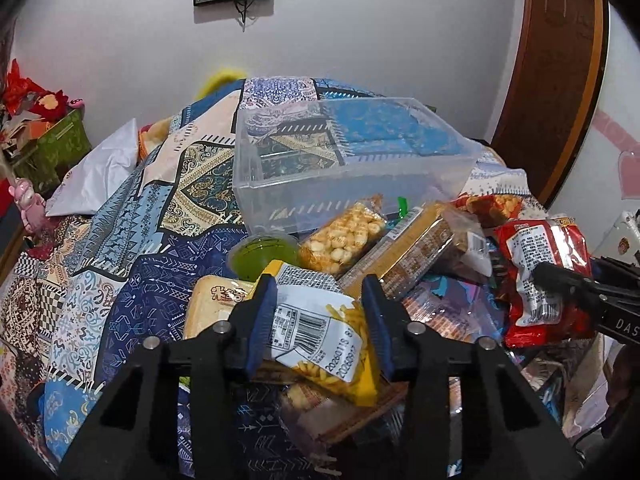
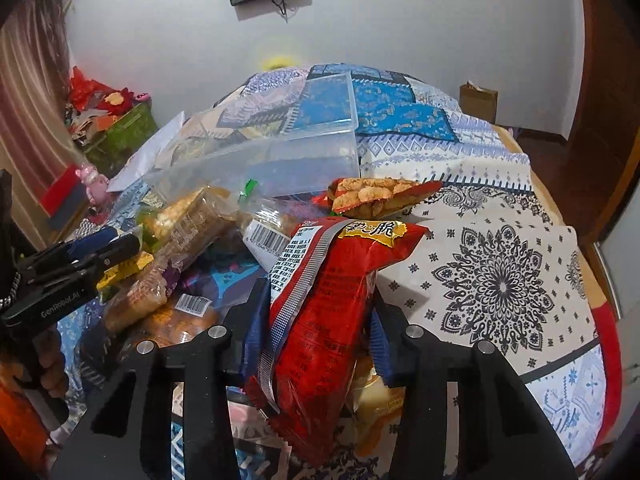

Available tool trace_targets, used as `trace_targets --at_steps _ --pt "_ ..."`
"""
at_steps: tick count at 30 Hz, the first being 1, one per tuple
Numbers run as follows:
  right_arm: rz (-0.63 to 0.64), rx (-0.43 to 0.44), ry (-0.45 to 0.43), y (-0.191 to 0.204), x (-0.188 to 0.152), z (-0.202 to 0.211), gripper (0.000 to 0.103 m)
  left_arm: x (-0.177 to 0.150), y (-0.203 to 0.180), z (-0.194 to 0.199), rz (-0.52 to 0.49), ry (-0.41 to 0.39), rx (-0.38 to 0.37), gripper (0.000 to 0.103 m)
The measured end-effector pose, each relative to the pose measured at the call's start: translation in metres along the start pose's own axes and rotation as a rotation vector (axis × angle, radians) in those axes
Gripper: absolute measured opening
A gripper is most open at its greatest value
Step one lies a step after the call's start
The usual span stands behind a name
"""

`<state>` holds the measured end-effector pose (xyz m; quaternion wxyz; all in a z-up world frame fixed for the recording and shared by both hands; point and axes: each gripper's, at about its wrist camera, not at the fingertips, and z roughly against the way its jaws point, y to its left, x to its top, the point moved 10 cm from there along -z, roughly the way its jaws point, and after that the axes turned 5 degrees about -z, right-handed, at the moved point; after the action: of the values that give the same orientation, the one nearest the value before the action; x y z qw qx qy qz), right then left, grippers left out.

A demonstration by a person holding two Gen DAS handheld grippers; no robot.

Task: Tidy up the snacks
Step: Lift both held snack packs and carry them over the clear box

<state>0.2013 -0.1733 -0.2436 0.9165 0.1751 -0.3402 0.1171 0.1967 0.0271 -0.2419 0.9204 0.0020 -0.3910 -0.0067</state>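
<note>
A heap of snack packets lies on a patterned bedspread in front of a clear plastic bin, which looks empty. In the left wrist view my left gripper is shut on a yellow chip packet with a white barcode label; both blue pads press its sides. My right gripper is shut on a red crinkly snack bag, which stands upright between the fingers. The red bag and right gripper show at the right edge of the left view. My left gripper shows at the left of the right view.
Around the grips lie a puffed-corn packet, a long biscuit pack, a green jelly cup and an orange cracker bag. A white pillow and a green box are at the left. A wooden door frame stands at the right.
</note>
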Motion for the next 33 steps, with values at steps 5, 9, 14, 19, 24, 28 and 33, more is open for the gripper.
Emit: trace_targets --at_steps 5,9,14,19,24,28,33 --pt "-0.007 0.011 -0.043 0.005 0.011 0.013 0.041 0.006 -0.002 0.013 0.005 -0.020 -0.025 0.001" --pt "-0.007 0.023 -0.075 0.009 0.023 0.022 0.041 0.012 0.001 0.020 0.027 -0.025 -0.046 0.002" --pt "-0.009 0.041 -0.098 0.014 0.031 0.026 0.041 0.014 0.016 0.033 0.080 -0.037 0.000 0.058" --pt "-0.015 0.056 -0.101 0.015 0.034 0.025 0.041 0.003 0.031 0.032 0.107 -0.007 0.050 0.070" --pt "-0.003 0.059 -0.121 0.019 0.042 0.028 0.041 -0.015 0.030 0.010 0.185 0.102 -0.008 0.070" --pt "0.006 0.061 -0.136 0.020 0.048 0.031 0.041 -0.016 0.023 0.001 0.201 0.117 -0.021 0.071" --pt "0.009 0.065 -0.143 0.020 0.049 0.032 0.041 -0.012 0.011 -0.010 0.150 0.109 -0.006 0.069"
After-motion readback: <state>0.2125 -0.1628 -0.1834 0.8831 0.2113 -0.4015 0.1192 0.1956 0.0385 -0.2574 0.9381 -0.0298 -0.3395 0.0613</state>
